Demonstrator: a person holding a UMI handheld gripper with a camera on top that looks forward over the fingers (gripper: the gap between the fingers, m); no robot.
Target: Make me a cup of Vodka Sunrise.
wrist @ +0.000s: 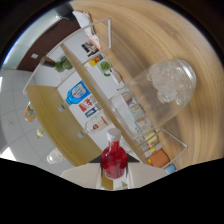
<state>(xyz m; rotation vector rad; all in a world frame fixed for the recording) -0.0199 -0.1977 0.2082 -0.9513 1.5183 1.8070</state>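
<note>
A small bottle of red liquid with a white cap stands between my fingers, and my gripper is shut on its lower body. Most of each finger is hidden in the dark lower part of the view. The bottle sits straight along the fingers while the whole room looks tilted. Beyond it and to the right, a clear glass full of ice cubes stands on the wooden table. A clear acrylic rack runs behind the bottle, holding a blue-labelled bottle and several small packets and cans.
An orange item and other small containers sit at the rack's near end, right of the red bottle. A green object lies at the rack's far end. White tiled floor shows past the table's edge.
</note>
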